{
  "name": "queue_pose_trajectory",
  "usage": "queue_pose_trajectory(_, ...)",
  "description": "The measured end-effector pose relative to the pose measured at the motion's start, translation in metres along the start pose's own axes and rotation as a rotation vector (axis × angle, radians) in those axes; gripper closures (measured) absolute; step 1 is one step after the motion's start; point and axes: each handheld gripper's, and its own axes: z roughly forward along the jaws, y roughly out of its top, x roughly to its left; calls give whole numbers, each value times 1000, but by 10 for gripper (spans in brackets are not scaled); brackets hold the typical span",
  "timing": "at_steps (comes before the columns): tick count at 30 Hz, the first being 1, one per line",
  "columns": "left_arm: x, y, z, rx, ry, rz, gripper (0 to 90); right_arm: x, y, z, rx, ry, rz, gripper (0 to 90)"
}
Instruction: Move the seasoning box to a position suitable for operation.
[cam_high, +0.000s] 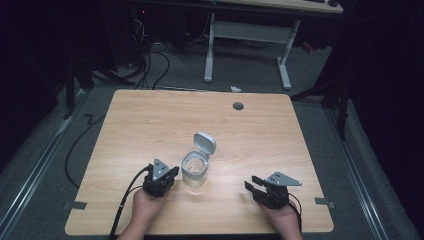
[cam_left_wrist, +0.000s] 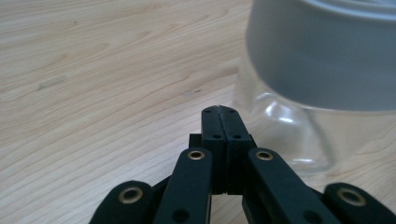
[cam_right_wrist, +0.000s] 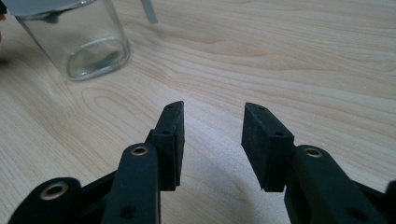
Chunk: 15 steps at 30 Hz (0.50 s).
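Presently, as I run the rig from afar, the figure reads as follows.

Landmark: clear jar (cam_high: 194, 172) with a grey collar and a hinged lid (cam_high: 205, 142) flipped open at its far edge; it stands upright near the middle of the wooden surface (cam_high: 150, 120), slightly toward my side.

Left tongs (cam_high: 172, 173): shut completely, jaws pressed flat together with nothing between them; in the left gripper view (cam_left_wrist: 219, 114) their tips sit just beside the jar's lower wall (cam_left_wrist: 285, 135), whether touching I cannot tell.

Right tongs (cam_high: 254, 184): about half open and empty, low over bare wood; in the right gripper view (cam_right_wrist: 212, 119) the jar (cam_right_wrist: 79, 46) lies farther off and to one side.

Nearer hand: the left hand (cam_high: 147, 202), which is just beside the jar; the right hand (cam_high: 282, 212) is well apart from it.

Long axis: vertical, mouth up, lid leaning back away from me.

Key relation: the jar lies between the two tongs, immediately ahead of the left pair.

Judgement: I would steady the jar with the left and bring the right across to the lid.
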Motion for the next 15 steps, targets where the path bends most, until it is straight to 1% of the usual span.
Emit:
queue_pose_trajectory(1, 0, 0, 0, 0, 0, 0, 900, 0, -1, 0, 3, 1, 1, 598)
queue_pose_trajectory(2, -1, 1, 0, -1, -5, -10, 900, 0, -1, 1, 5, 1, 2, 598)
queue_pose_trajectory(5, -3, 2, -1, -1, -14, -10, 900, 0, -2, 1, 9, 1, 1, 599)
queue_pose_trajectory(7, -6, 2, -2, 3, -22, -17, 900, -2, -3, 1, 1, 6, 23, 594)
queue_pose_trajectory(10, -9, 1, -6, 1, -31, -14, 900, -3, -2, 0, -7, 2, 27, 586)
queue_pose_trajectory(15, -14, 0, -11, 1, -47, -21, 900, -1, -3, 0, -14, 10, 16, 557)
